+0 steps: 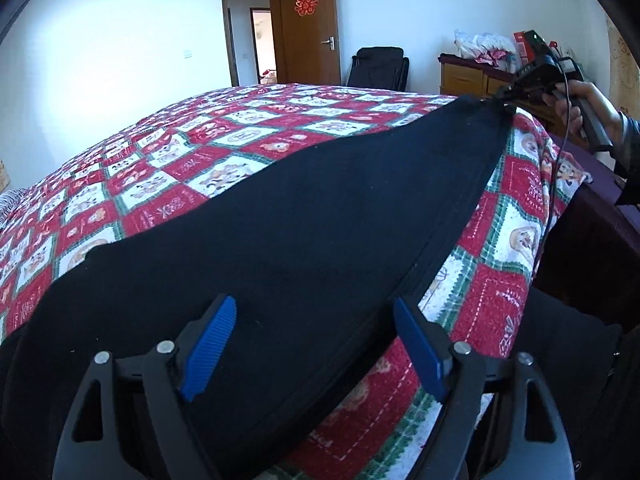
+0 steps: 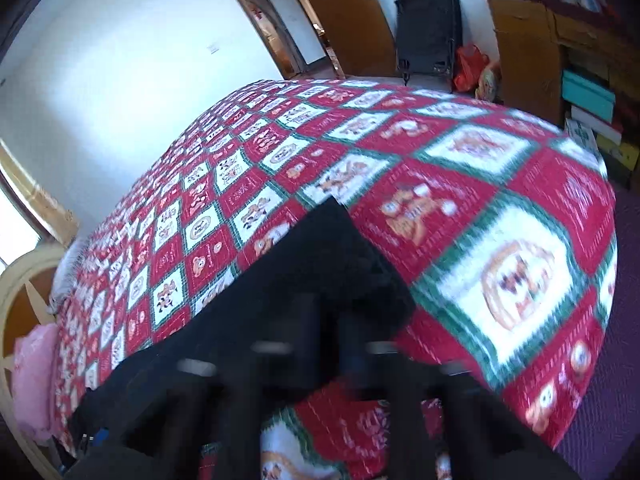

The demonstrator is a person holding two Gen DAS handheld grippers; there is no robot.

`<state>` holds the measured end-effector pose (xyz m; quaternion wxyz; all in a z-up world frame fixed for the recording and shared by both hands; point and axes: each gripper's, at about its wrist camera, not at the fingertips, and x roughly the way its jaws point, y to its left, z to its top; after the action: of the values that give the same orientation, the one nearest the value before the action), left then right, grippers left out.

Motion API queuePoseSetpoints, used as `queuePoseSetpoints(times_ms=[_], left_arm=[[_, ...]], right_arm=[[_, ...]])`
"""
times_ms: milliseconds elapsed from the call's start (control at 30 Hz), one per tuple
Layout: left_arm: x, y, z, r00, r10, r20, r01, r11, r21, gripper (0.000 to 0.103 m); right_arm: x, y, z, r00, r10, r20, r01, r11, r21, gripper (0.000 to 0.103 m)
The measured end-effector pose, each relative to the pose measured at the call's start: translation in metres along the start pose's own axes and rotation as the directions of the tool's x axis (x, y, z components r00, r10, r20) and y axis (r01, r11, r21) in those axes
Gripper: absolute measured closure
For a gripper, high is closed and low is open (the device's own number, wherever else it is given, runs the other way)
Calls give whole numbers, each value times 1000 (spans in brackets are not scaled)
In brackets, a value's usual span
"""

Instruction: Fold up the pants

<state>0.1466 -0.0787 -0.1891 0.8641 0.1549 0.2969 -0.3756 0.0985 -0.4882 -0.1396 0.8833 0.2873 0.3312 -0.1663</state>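
Note:
Black pants (image 1: 320,200) lie stretched along the near edge of a bed covered by a red, white and green patchwork quilt (image 1: 200,140). My left gripper (image 1: 314,304) stands open over the near end of the pants, its blue pads (image 1: 212,352) apart and not pressing the cloth. At the far end, my right gripper (image 1: 508,98), held by a person's hand (image 1: 580,108), is shut on the pants' tip and lifts it slightly. The right wrist view is blurred: dark fingers of the right gripper (image 2: 332,292) sit close together with the black pants (image 2: 312,248) bunched between them over the quilt (image 2: 460,200).
An open wooden door (image 1: 308,28), a black chair (image 1: 378,66) and a wooden cabinet (image 1: 468,74) with clutter stand beyond the bed. A cable (image 1: 560,160) hangs from the right gripper. A pink pillow (image 2: 32,380) lies at the headboard, and stacked boxes (image 2: 588,96) sit beside the cabinet.

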Motion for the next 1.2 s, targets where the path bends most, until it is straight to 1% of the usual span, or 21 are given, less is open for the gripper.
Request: queuePoseSetpoints(times_ms=[100, 167, 300, 367, 400, 433, 467, 500, 567, 600, 633, 667, 700, 733, 800, 867, 933, 1000, 1033, 1100, 1200], left_arm=[[0, 1, 0, 1000, -2, 1, 2, 1000, -2, 19], [-1, 2, -1, 1000, -8, 8, 8, 1000, -2, 19], [1, 3, -2, 1000, -16, 15, 16, 1000, 5, 19], [1, 3, -1, 1000, -26, 11, 26, 1000, 11, 19], [1, 4, -2, 999, -31, 9, 31, 999, 12, 19], [0, 5, -2, 999, -36, 7, 36, 999, 14, 19], [0, 5, -3, 999, -39, 6, 39, 999, 17, 19], [0, 6, -3, 999, -41, 4, 41, 999, 19, 19], [-1, 5, -5, 999, -41, 6, 41, 999, 20, 19], [-1, 5, -6, 999, -41, 9, 41, 999, 19, 18], [-1, 5, -7, 999, -44, 12, 44, 999, 17, 17], [-1, 5, -8, 999, -44, 14, 44, 999, 15, 17], [-1, 4, -8, 999, -42, 15, 42, 999, 15, 17], [-2, 3, -9, 999, -42, 15, 42, 999, 16, 16], [-2, 3, -9, 999, -47, 14, 47, 999, 19, 13], [-3, 2, -11, 999, -45, 16, 45, 999, 25, 13], [-3, 2, -12, 999, -45, 19, 44, 999, 28, 13], [-5, 2, -14, 999, -48, 26, 47, 999, 24, 13], [-6, 3, -15, 998, -52, 30, 51, 998, 21, 13], [-9, 4, -16, 998, -55, 38, 55, 998, 12, 13], [-15, 4, -15, 999, -40, 36, 39, 999, 5, 13]], right_arm=[[-23, 10, 6, 993, 88, 80, -85, 996, -37, 100], [-30, 4, 1, 993, 65, 96, -61, 997, -43, 100], [-16, -33, -19, 1000, 20, 6, -20, 1000, -13, 100], [-16, -40, -24, 1000, 30, -2, -30, 999, -20, 98], [-20, -39, -25, 1000, 18, 13, -17, 999, -35, 89], [-27, -35, -25, 998, -38, 48, 41, 998, -56, 78], [-33, -33, -25, 995, -70, 76, 75, 995, -67, 53], [-42, -31, -24, 989, -92, 114, 100, 993, -65, 46], [-52, -25, -24, 984, -113, 140, 123, 990, -65, 46], [-57, -14, -27, 983, -101, 150, 116, 989, -93, 46], [-58, -1, -31, 987, -62, 146, 81, 988, -130, 46], [-57, 12, -36, 991, -19, 129, 41, 985, -169, 46], [-51, 35, -45, 995, 49, 84, -28, 971, -239, 46], [-45, 52, -53, 995, 92, 45, -76, 956, -285, 46], [-28, 89, -72, 982, 181, -52, -187, 912, -366, 46], [-8, 114, -87, 967, 226, -121, -256, 877, -406, 46], [12, 130, -103, 960, 217, -175, -273, 864, -424, 46], [43, 138, -119, 951, 140, -276, -251, 871, -423, 46], [49, 136, -127, 949, 109, -297, -232, 879, -416, 46], [50, 136, -134, 950, 89, -300, -217, 878, -427, 47], [38, 144, -131, 951, 77, -299, -213, 865, -454, 47]])
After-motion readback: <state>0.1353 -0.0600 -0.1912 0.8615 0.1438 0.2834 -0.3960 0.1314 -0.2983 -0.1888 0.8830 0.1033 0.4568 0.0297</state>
